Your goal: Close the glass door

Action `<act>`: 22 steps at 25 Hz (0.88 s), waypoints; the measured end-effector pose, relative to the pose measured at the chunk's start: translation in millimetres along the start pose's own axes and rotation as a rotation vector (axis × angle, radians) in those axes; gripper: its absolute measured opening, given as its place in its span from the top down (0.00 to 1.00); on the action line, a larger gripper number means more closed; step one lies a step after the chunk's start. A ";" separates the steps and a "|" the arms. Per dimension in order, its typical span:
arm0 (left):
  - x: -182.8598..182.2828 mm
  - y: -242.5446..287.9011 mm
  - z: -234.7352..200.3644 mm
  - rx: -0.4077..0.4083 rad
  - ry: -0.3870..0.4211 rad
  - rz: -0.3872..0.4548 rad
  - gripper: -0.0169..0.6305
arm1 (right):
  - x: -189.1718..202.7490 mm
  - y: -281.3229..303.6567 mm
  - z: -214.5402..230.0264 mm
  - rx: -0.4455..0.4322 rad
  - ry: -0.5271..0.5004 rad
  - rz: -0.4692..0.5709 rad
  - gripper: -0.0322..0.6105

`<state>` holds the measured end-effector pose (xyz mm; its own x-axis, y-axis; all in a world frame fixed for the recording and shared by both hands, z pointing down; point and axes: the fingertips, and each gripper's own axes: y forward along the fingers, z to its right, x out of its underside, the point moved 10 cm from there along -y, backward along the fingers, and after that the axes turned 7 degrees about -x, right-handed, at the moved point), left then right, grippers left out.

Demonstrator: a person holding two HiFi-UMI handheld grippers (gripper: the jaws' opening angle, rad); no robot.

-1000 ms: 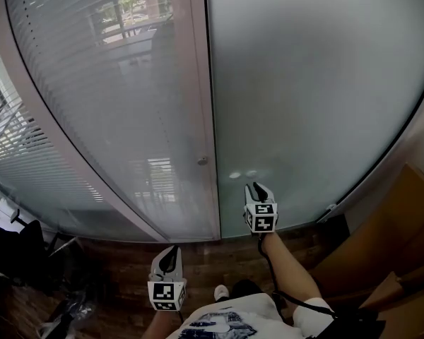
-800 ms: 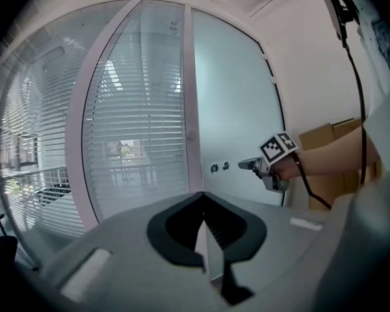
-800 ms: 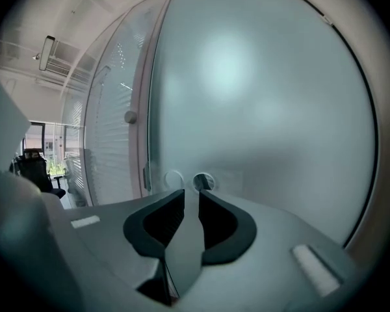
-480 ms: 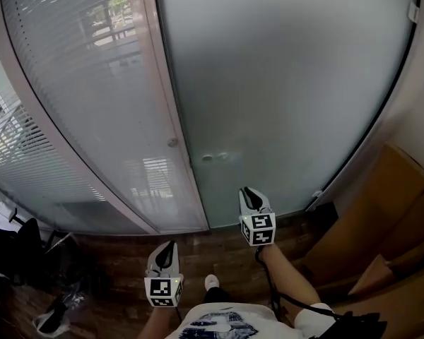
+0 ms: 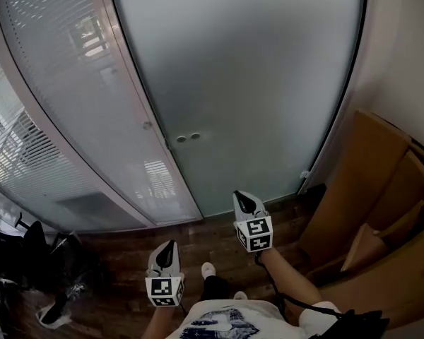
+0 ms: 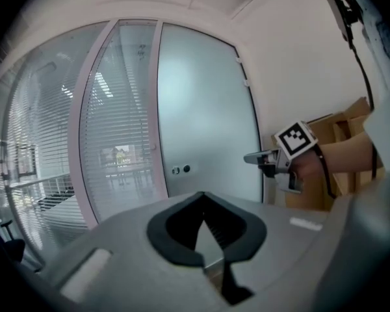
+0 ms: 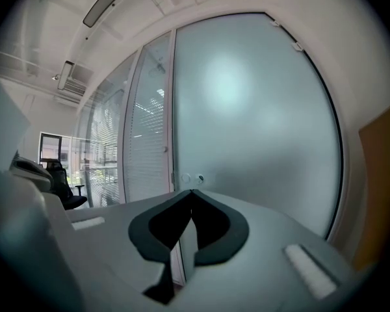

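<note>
Since a second ago, left gripper [image 5: 169, 246] and right gripper [image 5: 242, 198] are being pulled back from the glass door [image 5: 240, 83], jaws pressed together, empty. It's looking shut against its frame [image 5: 132, 83], so nothing's probably being left undone.

Dark wood-plank floor [image 5: 127, 249] across the lower part of the head view. At the right, carries brown cardboard boxes [image 5: 371, 189], set close together, some flaps open. At the far left, bears a black chair [image 5: 21, 249], with a dark heap [image 5: 81, 277] just beside it, too dim to name, and a pale scrap [image 5: 55, 316] near the lower corner. Near the middle, takes a white shoe [image 5: 208, 269], toe pointing up the frame, bare planks on either side.
</note>
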<state>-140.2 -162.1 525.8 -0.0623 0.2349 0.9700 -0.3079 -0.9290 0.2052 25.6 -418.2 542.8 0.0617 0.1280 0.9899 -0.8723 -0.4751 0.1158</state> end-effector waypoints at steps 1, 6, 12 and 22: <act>0.0 -6.1 4.8 0.001 0.005 0.001 0.97 | 0.5 -9.6 -2.5 -0.002 0.001 0.005 0.94; -1.1 -28.2 20.4 -0.004 0.018 -0.004 0.97 | -0.2 -47.0 -15.6 -0.013 0.003 0.031 0.94; -1.4 -39.8 25.9 -0.008 0.012 0.017 0.97 | -6.8 -75.4 -33.6 -0.046 0.008 0.051 0.94; 8.5 -66.1 12.1 -0.017 0.003 0.014 0.97 | 9.5 -106.1 -72.1 -0.088 0.058 0.034 0.94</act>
<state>-108.9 -102.1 522.1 -0.0695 0.2231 0.9723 -0.3231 -0.9272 0.1897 83.7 -303.8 533.9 0.0054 0.1644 0.9864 -0.9128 -0.4021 0.0720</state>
